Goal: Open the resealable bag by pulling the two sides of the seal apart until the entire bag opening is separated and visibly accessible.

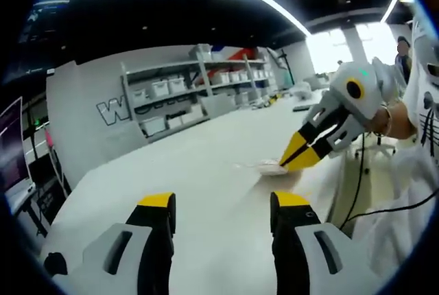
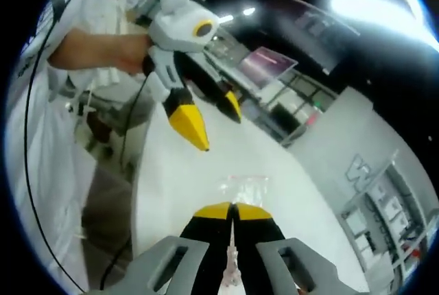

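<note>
A small clear resealable bag (image 1: 269, 166) lies on the white table (image 1: 206, 192), out ahead of my left gripper (image 1: 223, 202). That gripper is open, its yellow-tipped jaws wide apart above the tabletop with nothing between them. My right gripper (image 1: 299, 154) comes in from the right, held by a hand, with its tips down at the bag's near edge. In the right gripper view, my right gripper (image 2: 232, 213) is shut, a thin strip of the clear bag (image 2: 244, 184) pinched between its jaws. The left gripper (image 2: 215, 122) hovers open above and beyond the bag.
Grey shelves (image 1: 199, 89) with white bins stand along the far wall. Monitors (image 1: 14, 151) sit at the left. A person in a white shirt (image 2: 48, 123) stands at the table's edge, with a black cable (image 2: 130, 123) hanging beside it.
</note>
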